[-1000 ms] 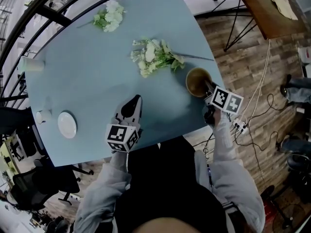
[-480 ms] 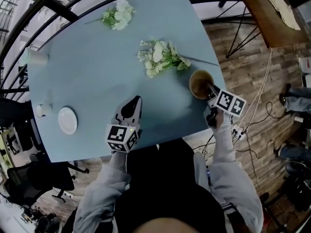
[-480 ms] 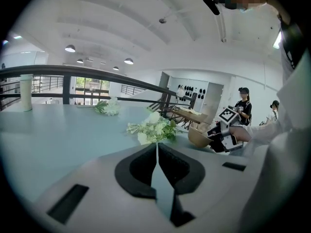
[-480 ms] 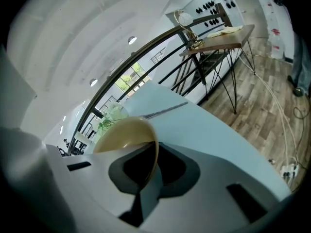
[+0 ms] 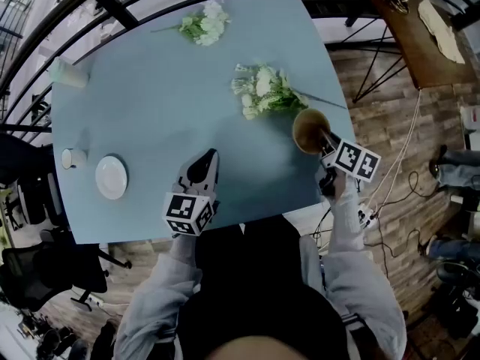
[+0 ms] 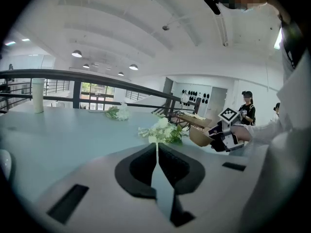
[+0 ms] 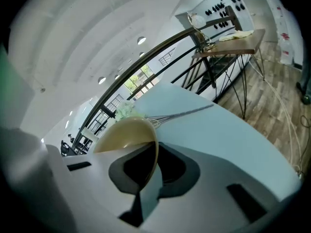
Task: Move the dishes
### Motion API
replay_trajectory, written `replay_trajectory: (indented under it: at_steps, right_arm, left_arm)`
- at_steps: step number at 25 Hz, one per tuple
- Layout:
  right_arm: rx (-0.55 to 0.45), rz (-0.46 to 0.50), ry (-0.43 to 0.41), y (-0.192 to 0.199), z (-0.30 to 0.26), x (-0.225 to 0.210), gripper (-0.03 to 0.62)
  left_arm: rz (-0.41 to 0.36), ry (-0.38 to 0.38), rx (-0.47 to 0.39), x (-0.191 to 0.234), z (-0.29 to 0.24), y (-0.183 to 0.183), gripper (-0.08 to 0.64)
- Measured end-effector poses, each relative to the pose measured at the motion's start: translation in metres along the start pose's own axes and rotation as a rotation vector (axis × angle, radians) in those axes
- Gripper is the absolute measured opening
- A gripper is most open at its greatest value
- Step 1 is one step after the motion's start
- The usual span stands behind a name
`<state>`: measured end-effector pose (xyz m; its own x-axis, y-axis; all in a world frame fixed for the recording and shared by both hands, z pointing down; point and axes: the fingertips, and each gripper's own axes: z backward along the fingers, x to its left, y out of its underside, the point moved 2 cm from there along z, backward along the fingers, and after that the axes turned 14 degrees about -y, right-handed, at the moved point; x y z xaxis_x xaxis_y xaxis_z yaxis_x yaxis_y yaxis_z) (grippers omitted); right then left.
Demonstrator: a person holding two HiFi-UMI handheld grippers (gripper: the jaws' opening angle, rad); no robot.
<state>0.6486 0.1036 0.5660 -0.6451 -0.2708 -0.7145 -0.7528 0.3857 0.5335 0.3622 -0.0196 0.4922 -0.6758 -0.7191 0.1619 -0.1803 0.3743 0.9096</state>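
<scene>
A tan bowl is at the table's right edge, just below a white flower bunch. My right gripper is shut on the bowl's near rim. In the right gripper view the bowl tilts up, with its rim pinched in the right gripper. My left gripper hovers over the table's front middle, shut with nothing in it. In the left gripper view its jaws meet and the bowl shows at the right. A white plate and a small white cup sit at the front left.
The light blue table also bears a paper cup at the far left and a second flower bunch at the back. A black railing runs behind it. Wooden floor, cables and another table are to the right.
The table has slid to the right in the head view while both grippers keep their places in the picture. The bowl now sits closer to the flower bunch.
</scene>
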Motion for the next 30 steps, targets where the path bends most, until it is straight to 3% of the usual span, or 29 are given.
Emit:
replay_trajectory:
  at_steps: [14, 30]
  right_arm:
    - [0.07, 0.09, -0.051, 0.038, -0.047, 0.102, 0.028]
    - [0.252, 0.266, -0.155, 0.136, -0.141, 0.249, 0.028]
  left_arm:
    - [0.058, -0.089, -0.043, 0.09, 0.075, -0.002, 0.025]
    - [0.154, -0.283, -0.095, 0.228, 0.193, 0.018, 0.025]
